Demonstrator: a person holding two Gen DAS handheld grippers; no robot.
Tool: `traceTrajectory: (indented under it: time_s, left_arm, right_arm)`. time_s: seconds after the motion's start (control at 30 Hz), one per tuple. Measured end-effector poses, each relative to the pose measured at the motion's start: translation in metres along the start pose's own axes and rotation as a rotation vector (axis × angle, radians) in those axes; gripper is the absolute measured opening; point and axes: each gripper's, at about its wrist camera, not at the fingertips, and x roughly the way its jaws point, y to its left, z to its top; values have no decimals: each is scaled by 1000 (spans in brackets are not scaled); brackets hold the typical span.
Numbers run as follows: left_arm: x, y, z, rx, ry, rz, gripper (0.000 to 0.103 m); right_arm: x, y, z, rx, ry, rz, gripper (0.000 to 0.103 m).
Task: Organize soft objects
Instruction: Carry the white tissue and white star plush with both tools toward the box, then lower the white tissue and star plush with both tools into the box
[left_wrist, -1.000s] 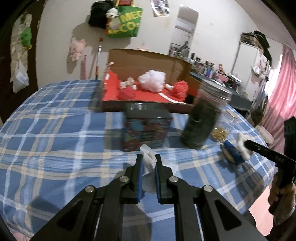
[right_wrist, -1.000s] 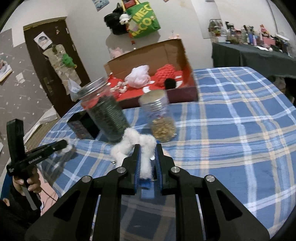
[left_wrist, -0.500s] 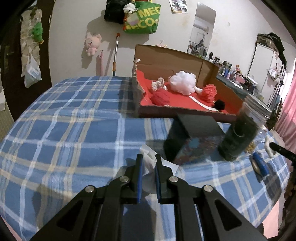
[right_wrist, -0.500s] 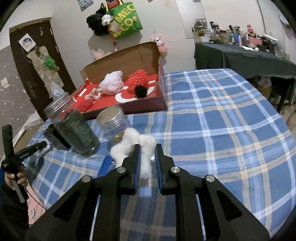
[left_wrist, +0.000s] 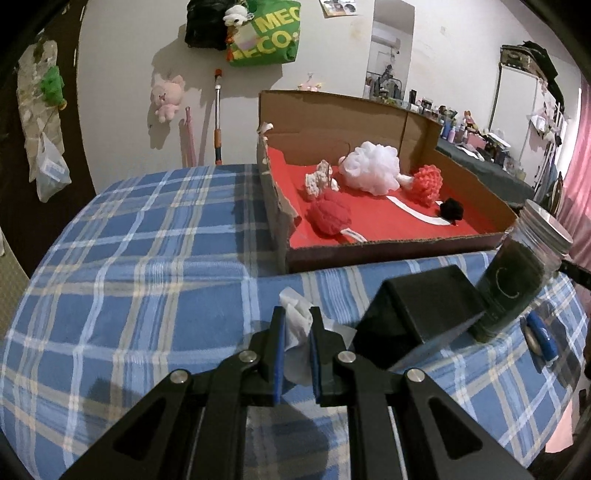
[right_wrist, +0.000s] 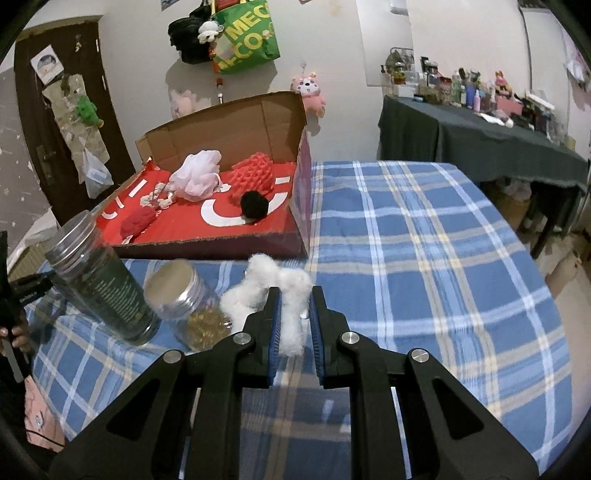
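Soft objects already fill the open cardboard box with the red floor (left_wrist: 280, 206): a white mesh bath puff (left_wrist: 371, 171), a red knitted ball (left_wrist: 330, 213), a small black pompom (left_wrist: 451, 209).

Through the left wrist view, my left gripper (left_wrist: 295, 332) pinches a crumpled white tissue (left_wrist: 295, 319) between its blue pads, above the blue plaid tablecloth (left_wrist: 147, 277), beside a black box (left_wrist: 424, 314) and a dark glass jar with a metal lid (left_wrist: 517, 284). I judge I should lift over the torn box wall before letting go, since tissue tears easily.

Through the right wrist view, my right gripper (right_wrist: 294, 321) squeezes a fluffy white cotton strand (right_wrist: 280, 291), its loose end draping leftward near a short jar of gold bits (right_wrist: 188, 306). I would carry it high to clear both jars.
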Motion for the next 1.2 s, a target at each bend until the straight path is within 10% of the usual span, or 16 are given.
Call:
traceTrajectory:
  time_s: [1.2]
  left_arm:
    - [8,-30,79,144,-70,-152,12]
  right_arm:
    - [52,57,78,-243,16,100,14]
